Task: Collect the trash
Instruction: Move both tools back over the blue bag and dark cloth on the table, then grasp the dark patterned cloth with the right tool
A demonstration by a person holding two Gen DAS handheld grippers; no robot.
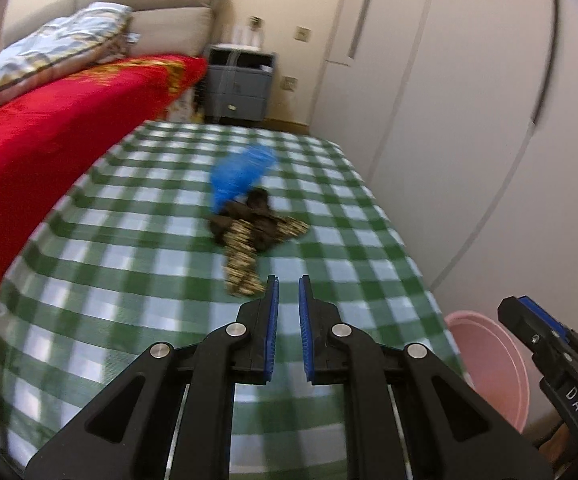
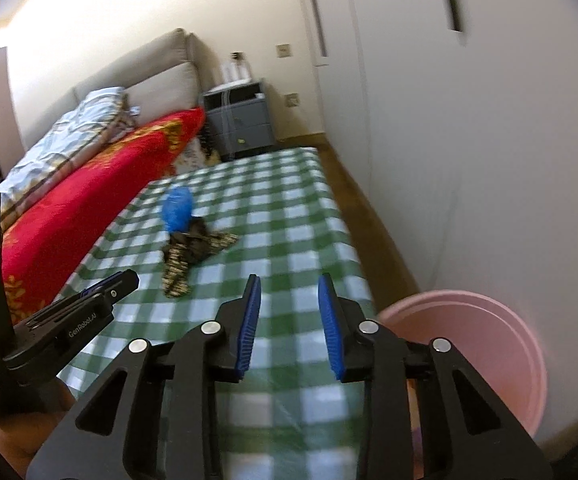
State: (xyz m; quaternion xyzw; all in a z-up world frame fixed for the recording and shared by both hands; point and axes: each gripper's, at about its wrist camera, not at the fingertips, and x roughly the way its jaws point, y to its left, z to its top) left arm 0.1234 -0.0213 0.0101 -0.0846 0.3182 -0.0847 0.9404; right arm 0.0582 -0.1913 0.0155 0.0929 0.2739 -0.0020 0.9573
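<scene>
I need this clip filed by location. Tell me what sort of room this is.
Most likely a bedroom in a home: a bed with a red blanket and padded headboard, a grey nightstand beside it, and tall white wardrobe doors along the wall.

Black tongs (image 1: 287, 280) (blue ribbed pads (image 2: 249, 324)), silver screws.
</scene>
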